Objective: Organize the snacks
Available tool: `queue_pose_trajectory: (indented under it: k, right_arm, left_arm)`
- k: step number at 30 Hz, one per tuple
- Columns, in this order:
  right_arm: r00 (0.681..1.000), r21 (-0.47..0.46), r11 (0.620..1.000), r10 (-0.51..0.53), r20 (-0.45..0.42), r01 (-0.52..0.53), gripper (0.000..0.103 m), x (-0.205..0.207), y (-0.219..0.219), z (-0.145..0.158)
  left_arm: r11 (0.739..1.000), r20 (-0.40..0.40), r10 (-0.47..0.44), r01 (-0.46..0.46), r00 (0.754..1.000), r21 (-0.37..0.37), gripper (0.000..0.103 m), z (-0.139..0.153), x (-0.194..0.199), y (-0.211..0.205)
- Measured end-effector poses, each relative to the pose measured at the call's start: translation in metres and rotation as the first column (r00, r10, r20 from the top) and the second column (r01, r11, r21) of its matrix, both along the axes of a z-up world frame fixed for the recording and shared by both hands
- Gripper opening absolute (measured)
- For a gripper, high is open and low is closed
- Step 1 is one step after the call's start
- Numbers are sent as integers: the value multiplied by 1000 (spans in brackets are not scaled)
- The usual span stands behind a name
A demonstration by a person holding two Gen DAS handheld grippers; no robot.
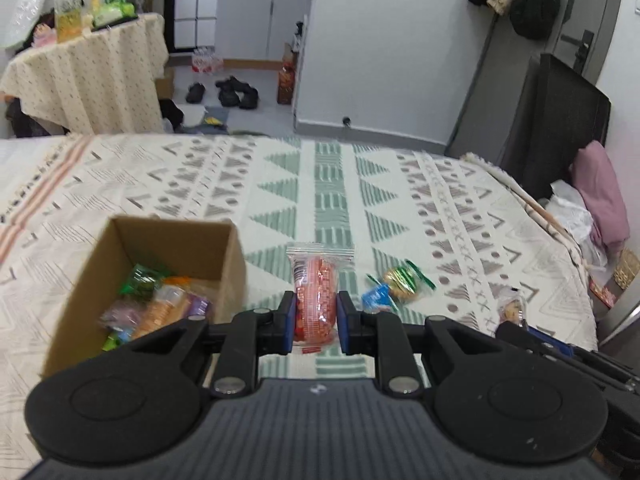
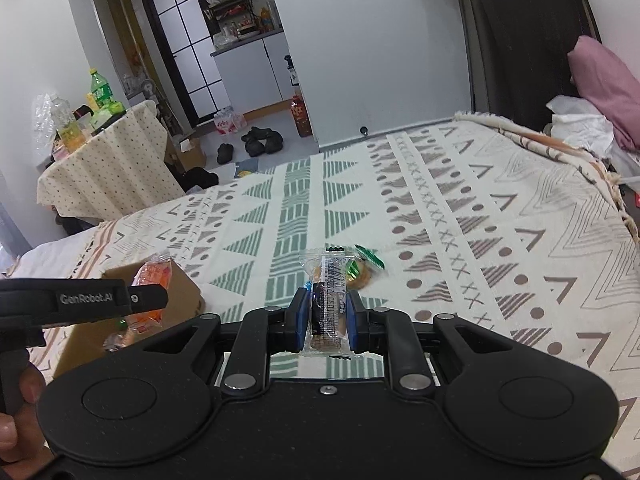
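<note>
My left gripper (image 1: 316, 314) is shut on a red snack packet (image 1: 315, 300), held above the patterned bedspread (image 1: 400, 208). To its left stands an open cardboard box (image 1: 228, 256) with several wrapped snacks inside. A green-and-gold wrapped snack (image 1: 402, 280) and a blue packet (image 1: 376, 298) lie on the spread to the right. My right gripper (image 2: 329, 318) is shut on a clear-wrapped brown biscuit bar (image 2: 328, 300). In the right wrist view the left gripper (image 2: 150, 298) carries the orange-red packet (image 2: 154, 274) over the box (image 2: 184, 284). The green-wrapped snack (image 2: 364, 270) lies just beyond the bar.
A small table with a dotted cloth (image 1: 88, 76) and bottles stands beyond the bed's far left edge. Shoes (image 1: 236, 92) lie on the floor. A dark headboard (image 1: 560, 120) and a pink pillow (image 1: 604, 196) are at the right. A hand (image 2: 20, 412) grips the left tool.
</note>
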State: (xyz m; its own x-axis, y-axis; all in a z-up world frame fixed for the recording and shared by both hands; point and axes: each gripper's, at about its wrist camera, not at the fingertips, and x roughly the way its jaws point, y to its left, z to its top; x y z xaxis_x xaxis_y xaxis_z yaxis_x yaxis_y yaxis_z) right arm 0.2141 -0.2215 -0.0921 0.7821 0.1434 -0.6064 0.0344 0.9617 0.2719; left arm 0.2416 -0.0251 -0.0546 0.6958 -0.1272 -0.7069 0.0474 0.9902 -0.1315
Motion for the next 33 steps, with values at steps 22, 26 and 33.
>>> queue_pose_trajectory:
  k: [22, 26, 33]
  right_arm:
    - [993, -24, 997, 70, 94, -68, 19, 6, 73, 40]
    - [991, -30, 996, 89, 97, -86, 19, 8, 89, 42]
    - [988, -27, 993, 115, 101, -112, 19, 15, 111, 41]
  left_arm:
    - [991, 12, 83, -82, 996, -102, 20, 16, 0, 76]
    - [987, 14, 102, -99, 995, -124, 20, 17, 1, 90]
    - [979, 0, 139, -138, 990, -152, 20, 14, 7, 116]
